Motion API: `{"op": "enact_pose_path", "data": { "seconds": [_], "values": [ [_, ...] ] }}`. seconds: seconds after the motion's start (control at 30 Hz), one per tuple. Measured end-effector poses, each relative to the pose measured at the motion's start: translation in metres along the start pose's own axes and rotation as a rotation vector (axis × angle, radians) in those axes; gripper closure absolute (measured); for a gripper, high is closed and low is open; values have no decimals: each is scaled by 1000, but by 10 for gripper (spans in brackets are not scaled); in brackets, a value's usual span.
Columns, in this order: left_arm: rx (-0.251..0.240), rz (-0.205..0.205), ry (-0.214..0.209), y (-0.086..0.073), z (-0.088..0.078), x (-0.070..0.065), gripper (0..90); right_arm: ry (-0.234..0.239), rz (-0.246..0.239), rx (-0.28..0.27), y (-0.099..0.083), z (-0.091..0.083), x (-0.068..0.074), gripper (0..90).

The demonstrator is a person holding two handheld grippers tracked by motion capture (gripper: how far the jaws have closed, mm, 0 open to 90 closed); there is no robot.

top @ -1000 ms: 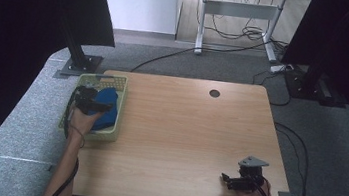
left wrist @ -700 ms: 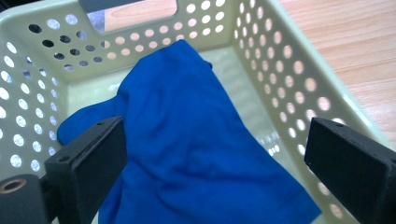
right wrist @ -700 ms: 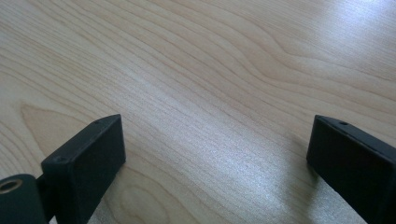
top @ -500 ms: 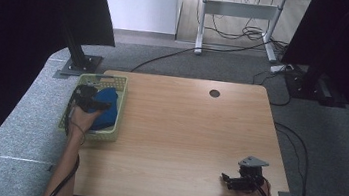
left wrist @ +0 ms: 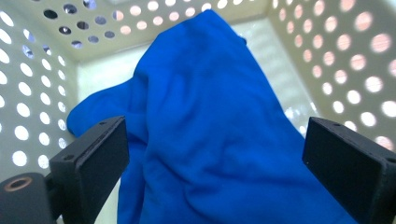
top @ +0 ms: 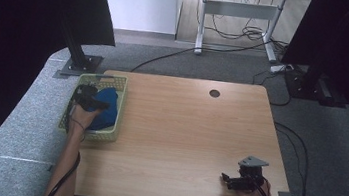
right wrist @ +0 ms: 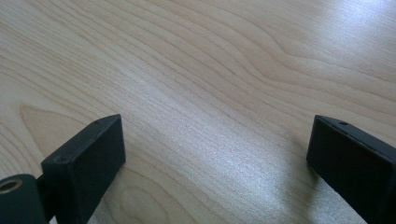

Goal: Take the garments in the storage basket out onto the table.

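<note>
While both tools gape, blue cloth fills the perforated basket

A bright blue cloth lies in a cream basket (walls dotted with round holes); the surface shows pale wood grain.

Lab: black curtains, floor cables

desk frame far | cables on floor | carpet grey
</note>
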State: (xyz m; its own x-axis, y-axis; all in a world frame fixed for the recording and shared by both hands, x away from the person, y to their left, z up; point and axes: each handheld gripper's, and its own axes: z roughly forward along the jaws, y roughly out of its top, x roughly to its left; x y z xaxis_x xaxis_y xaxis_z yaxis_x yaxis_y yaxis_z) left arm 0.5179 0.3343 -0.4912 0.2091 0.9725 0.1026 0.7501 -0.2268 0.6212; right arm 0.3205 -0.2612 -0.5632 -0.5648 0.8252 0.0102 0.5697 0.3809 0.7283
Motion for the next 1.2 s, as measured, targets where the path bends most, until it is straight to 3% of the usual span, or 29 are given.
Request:
{"op": "enact_pose_path", "data": {
  "seconds": [0.2,0.3,0.33,0.53,0.67,0.8,0.87,0.9,0.93,1.13,1.2],
  "values": [
    [72,7,16,-1,11,1,74,0,0,0,0,0,0,41],
    [72,7,16,-1,11,1,73,0,0,0,0,0,0,41],
    [113,11,27,-1,16,1,73,0,0,0,0,0,0,41],
    [179,19,46,-3,26,0,74,0,0,0,0,0,0,41],
    [195,18,44,-3,29,-1,77,0,0,0,0,0,0,41],
    [214,1,4,-3,33,-1,88,0,0,0,0,0,0,41],
    [214,1,4,-3,33,-1,92,0,0,0,0,0,0,41],
    [217,-32,-41,-3,34,0,92,0,0,0,0,0,0,41],
    [217,-45,-57,-4,35,2,151,0,0,0,0,0,0,41],
    [223,-39,-74,-2,33,1,190,0,0,0,0,0,0,41],
    [223,-39,-74,-2,33,1,243,0,0,0,0,0,0,41]
  ]
}}
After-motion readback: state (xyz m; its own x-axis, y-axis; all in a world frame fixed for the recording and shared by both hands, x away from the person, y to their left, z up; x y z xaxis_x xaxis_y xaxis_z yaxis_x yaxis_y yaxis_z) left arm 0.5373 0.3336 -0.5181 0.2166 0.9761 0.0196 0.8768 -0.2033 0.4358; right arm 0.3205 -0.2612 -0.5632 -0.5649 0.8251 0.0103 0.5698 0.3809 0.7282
